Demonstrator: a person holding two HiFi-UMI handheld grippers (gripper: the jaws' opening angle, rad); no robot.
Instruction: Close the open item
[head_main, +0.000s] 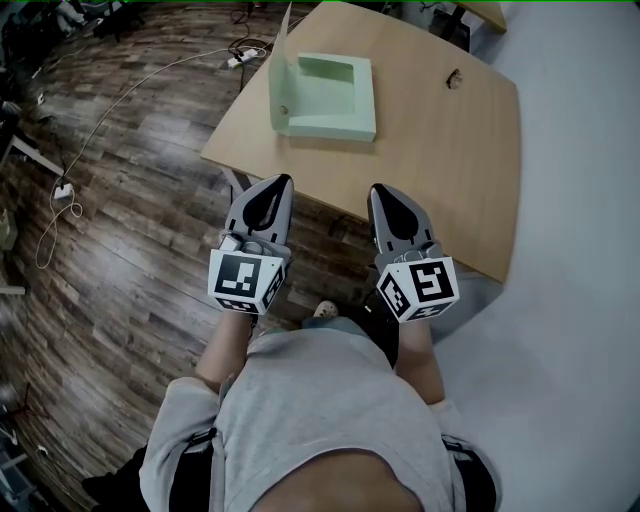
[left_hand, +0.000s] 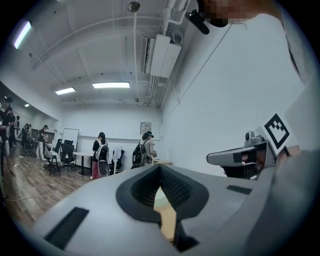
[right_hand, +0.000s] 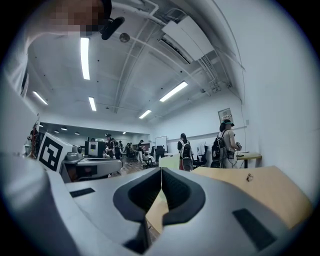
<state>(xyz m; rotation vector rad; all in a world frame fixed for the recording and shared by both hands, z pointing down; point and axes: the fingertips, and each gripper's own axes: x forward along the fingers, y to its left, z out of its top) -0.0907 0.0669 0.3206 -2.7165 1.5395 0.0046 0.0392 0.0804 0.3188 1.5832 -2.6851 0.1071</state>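
Wood-plank floor (head_main: 120, 220) on the left, white cable (head_main: 110, 100) trailing across it. Tan wooden table (head_main: 450, 170) ahead of the person (head_main: 330, 420). Pale green flat box (head_main: 335, 100) sits on the table's far left part, near the left edge. Its lid (head_main: 278, 75) stands upright along the box's left side, open; the inside is the same green, with a notched panel. Left gripper (head_main: 284, 181) and right gripper (head_main: 378, 189) are side by side short of the near table edge, well apart from the box, each with jaws clenched together on nothing. Small dark object (head_main: 453, 76) lies right of the box.
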